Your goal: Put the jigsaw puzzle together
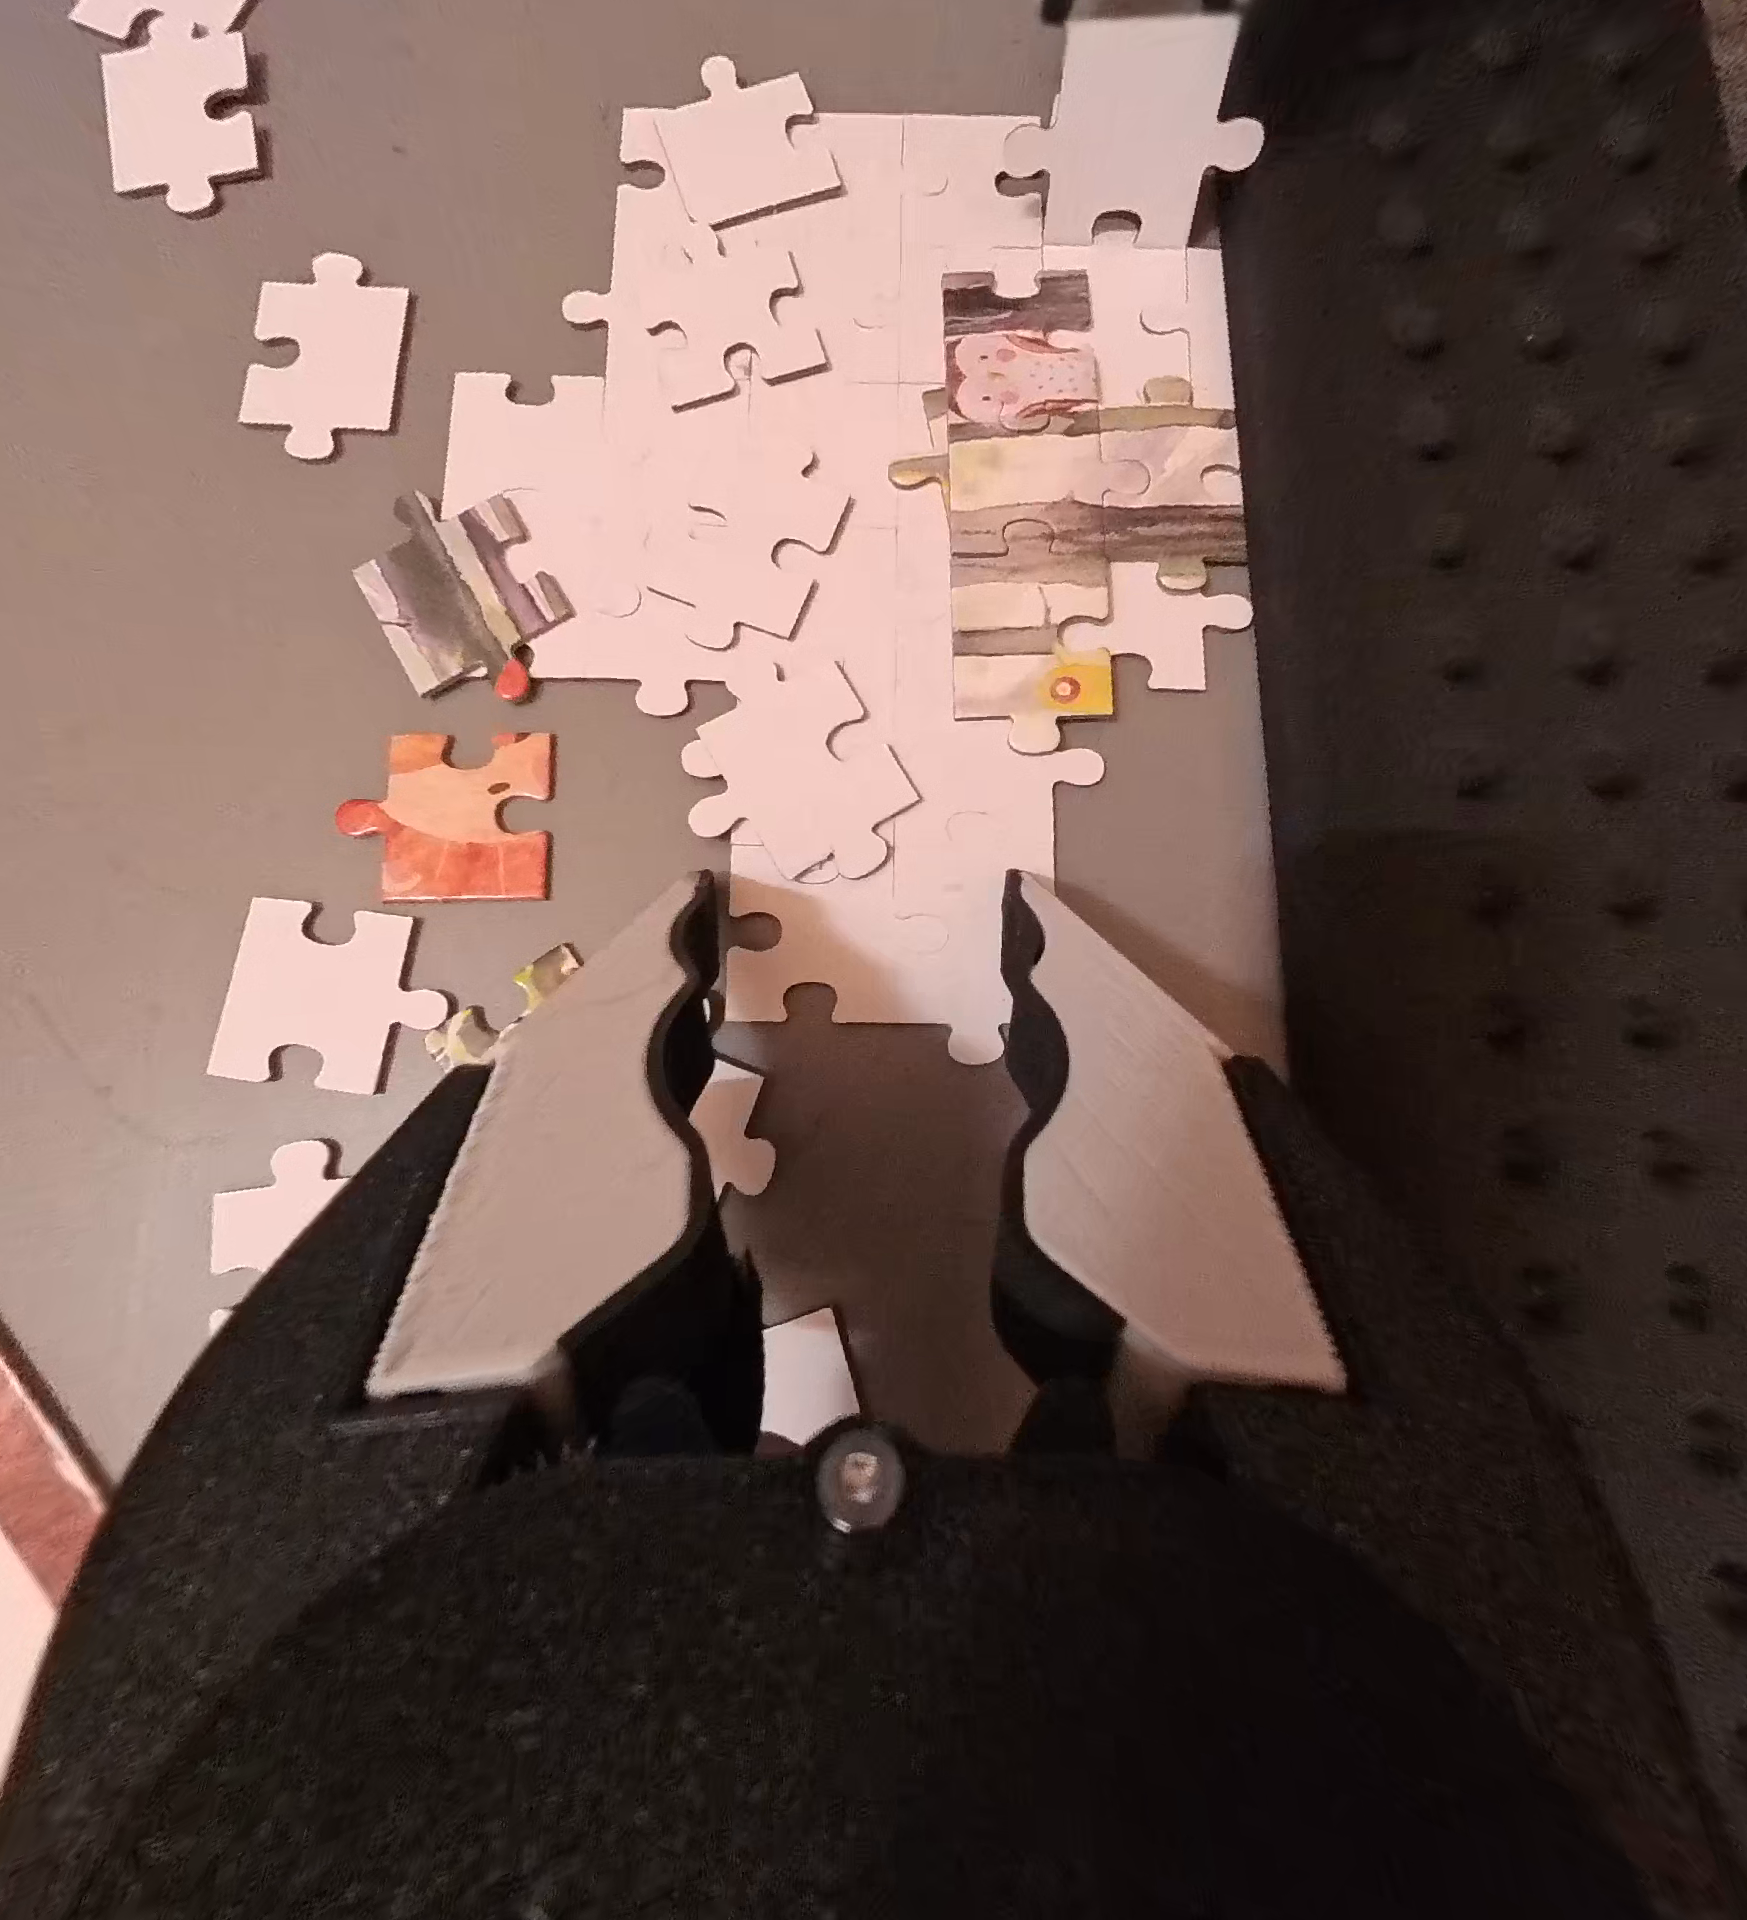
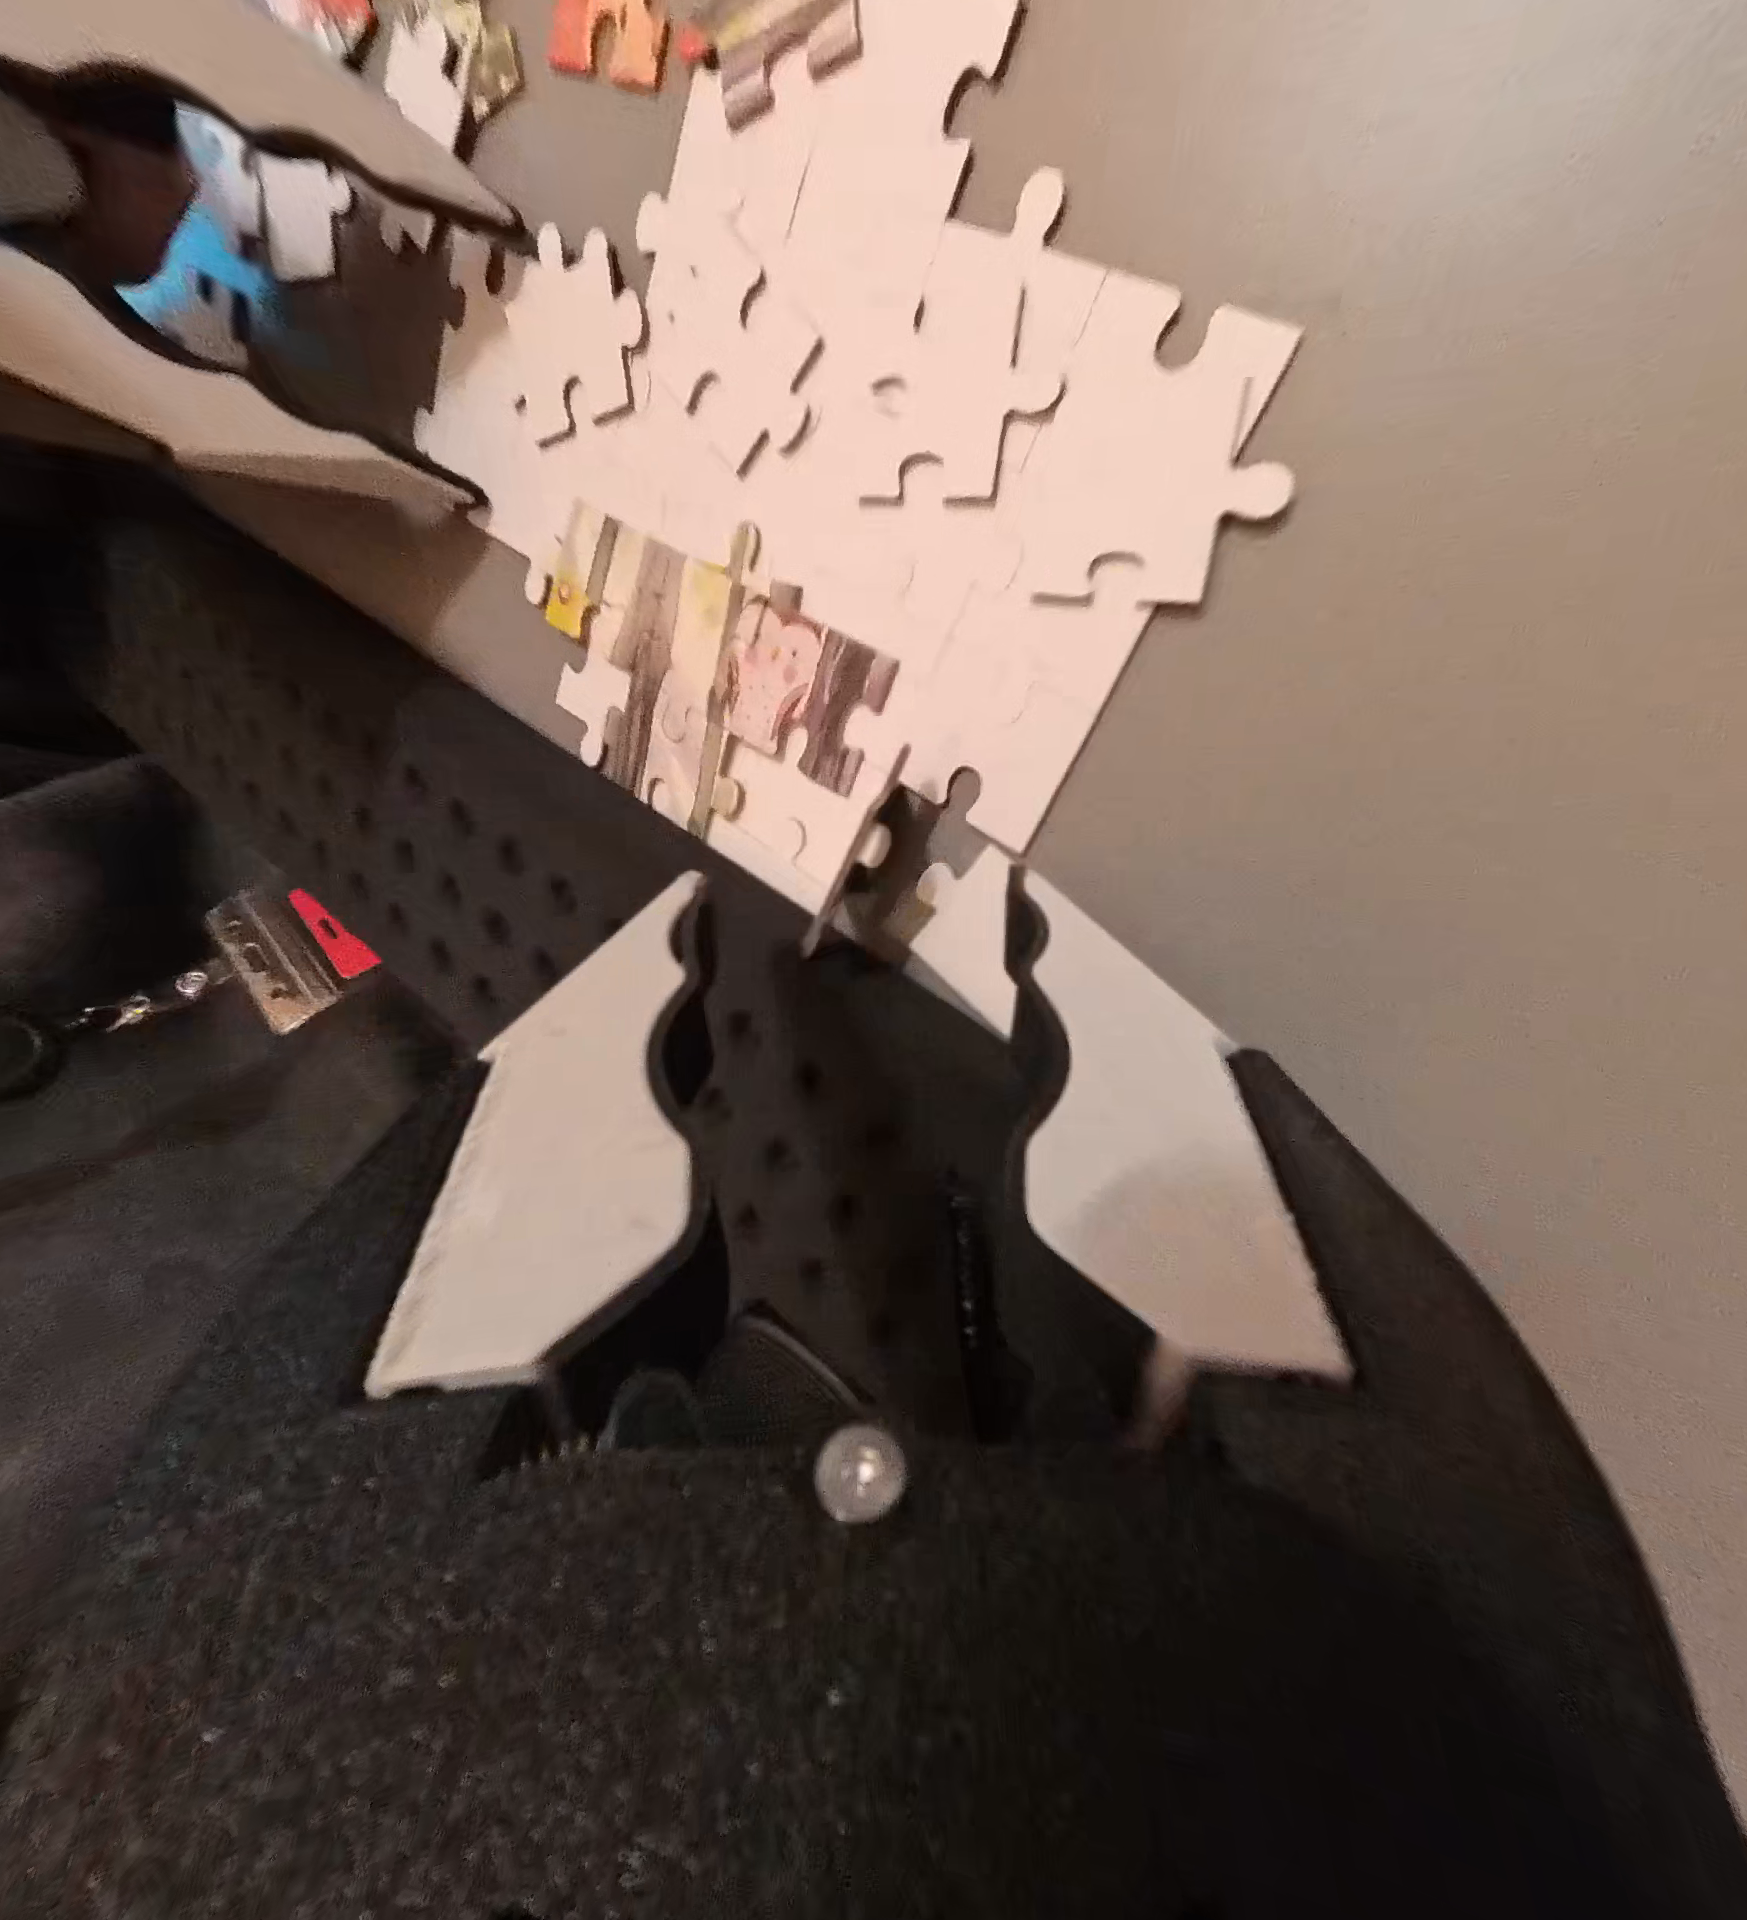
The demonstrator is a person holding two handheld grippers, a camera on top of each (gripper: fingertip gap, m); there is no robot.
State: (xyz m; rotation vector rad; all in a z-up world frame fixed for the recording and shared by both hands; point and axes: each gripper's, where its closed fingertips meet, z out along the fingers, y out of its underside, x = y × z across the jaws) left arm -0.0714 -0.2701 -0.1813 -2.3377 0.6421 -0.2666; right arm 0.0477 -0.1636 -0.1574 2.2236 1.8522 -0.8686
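The grey table (image 1: 121, 623) is carrying everything, and its matte top is looking smooth enough for pieces to slide. Along its near edge a person's dark dotted garment (image 1: 1534, 727) is filling the right of the left wrist view. A metal badge clip with a red tab (image 2: 292, 951) is hanging against the clothing in the right wrist view.

The assembled puzzle section (image 1: 827, 416) is lying flat near that edge, mostly white side up, with a printed patch (image 1: 1035, 499) showing within it. Several loose white pieces are resting on top of it. Scattered pieces are lying to its left, among them an orange piece (image 1: 469, 821) and a grey printed piece (image 1: 458, 592).

The left gripper (image 1: 858, 914) is hovering with its jaws wide apart over the section's near end, gripping nothing. The right gripper (image 2: 858, 914) is likewise spread wide. A single piece (image 2: 884, 883) is standing tilted between its tips at the table edge; whether either finger is touching it cannot be told.

Handling judgement: the pieces are looking thin, light and stiff, likely to skate or flex apart at the joints. Pinching a loose piece across its flat edges is looking safest; the joined section is better pushed than lifted.
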